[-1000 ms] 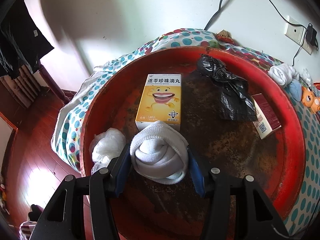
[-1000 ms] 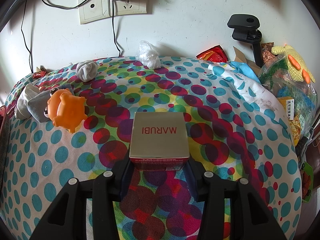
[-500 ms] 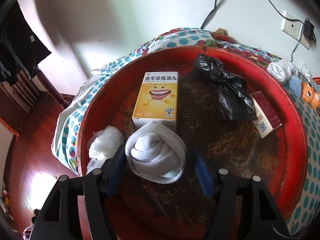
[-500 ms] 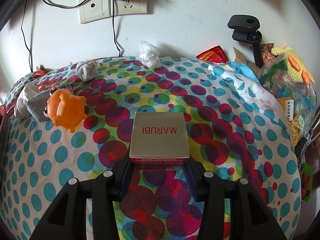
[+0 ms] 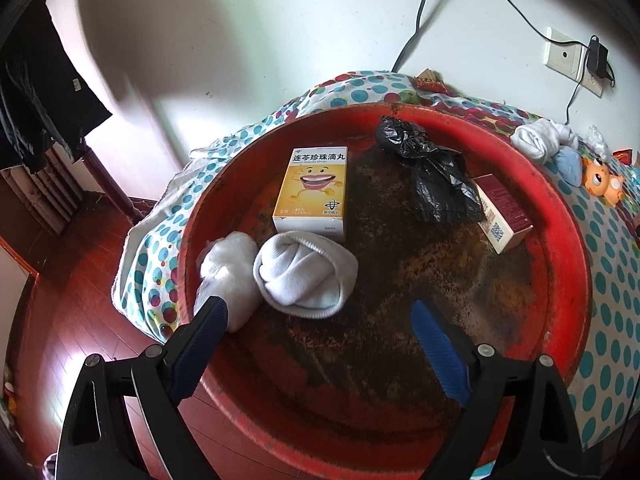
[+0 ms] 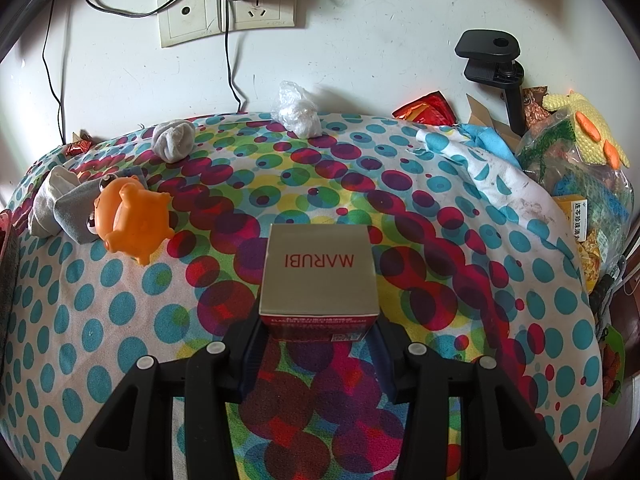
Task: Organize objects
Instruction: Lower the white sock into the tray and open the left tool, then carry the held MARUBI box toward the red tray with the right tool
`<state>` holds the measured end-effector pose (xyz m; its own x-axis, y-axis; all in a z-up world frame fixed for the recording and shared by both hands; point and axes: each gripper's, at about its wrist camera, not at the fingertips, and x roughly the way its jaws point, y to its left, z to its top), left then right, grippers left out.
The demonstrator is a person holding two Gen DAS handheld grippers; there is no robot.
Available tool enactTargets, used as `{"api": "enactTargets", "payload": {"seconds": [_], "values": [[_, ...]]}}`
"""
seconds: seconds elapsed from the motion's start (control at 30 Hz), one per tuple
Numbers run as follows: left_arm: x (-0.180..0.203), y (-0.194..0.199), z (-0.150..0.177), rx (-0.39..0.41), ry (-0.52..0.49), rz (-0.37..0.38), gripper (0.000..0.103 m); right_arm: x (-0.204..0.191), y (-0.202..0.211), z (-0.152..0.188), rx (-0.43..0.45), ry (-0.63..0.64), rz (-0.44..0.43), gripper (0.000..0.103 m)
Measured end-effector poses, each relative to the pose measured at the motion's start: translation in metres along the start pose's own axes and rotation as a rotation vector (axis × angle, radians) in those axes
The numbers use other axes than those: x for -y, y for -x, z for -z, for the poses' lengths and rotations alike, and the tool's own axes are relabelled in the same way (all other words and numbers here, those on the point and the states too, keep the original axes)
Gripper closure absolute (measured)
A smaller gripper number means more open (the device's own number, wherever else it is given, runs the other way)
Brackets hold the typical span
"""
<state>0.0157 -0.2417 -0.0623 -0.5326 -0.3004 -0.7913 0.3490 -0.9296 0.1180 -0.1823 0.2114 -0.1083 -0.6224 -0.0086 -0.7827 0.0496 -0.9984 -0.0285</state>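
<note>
A rolled white sock [image 5: 306,274] lies in the round red tray [image 5: 568,248], just in front of a yellow medicine box [image 5: 314,190]. My left gripper [image 5: 320,312] hangs behind the sock with its jaws opening wide; its blue pads no longer touch the sock. A white plastic bundle [image 5: 228,276] sits beside the sock at the tray's left rim. In the right wrist view my right gripper [image 6: 318,320] is shut on a gold and red MARUBI box [image 6: 318,276], held over the spotted cloth [image 6: 120,320].
A black plastic bag [image 5: 434,176] and a dark red box [image 5: 504,216] also lie in the tray. On the cloth are an orange toy [image 6: 134,218], grey socks [image 6: 174,140] and a clear bag [image 6: 298,110]. Cables and wall sockets [image 6: 228,12] are behind; clutter is piled at the right.
My left gripper's jaws have spread apart and let go of the white sock, which now lies in the tray. The gripper has drawn back a little. The right gripper and box have not moved.
</note>
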Motion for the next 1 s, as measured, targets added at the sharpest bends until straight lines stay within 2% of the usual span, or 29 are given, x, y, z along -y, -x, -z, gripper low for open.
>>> {"api": "enactTargets", "payload": {"seconds": [0.17, 0.43, 0.67, 1.0], "values": [[0.002, 0.017, 0.013, 0.03, -0.001, 0.0, 0.01, 0.0, 0.0, 0.0, 0.0, 0.001, 0.001, 0.056], [0.016, 0.039, 0.028, 0.08, -0.077, -0.017, 0.008, 0.0, 0.0, 0.0, 0.0, 0.001, -0.001, 0.056], [0.01, 0.053, 0.029, 0.108, -0.04, 0.038, 0.006, 0.001, 0.0, 0.0, 0.0, -0.002, -0.003, 0.056], [-0.008, 0.046, 0.02, 0.133, 0.028, 0.033, 0.002, 0.0, 0.003, 0.002, 0.0, 0.003, 0.007, 0.056]]}}
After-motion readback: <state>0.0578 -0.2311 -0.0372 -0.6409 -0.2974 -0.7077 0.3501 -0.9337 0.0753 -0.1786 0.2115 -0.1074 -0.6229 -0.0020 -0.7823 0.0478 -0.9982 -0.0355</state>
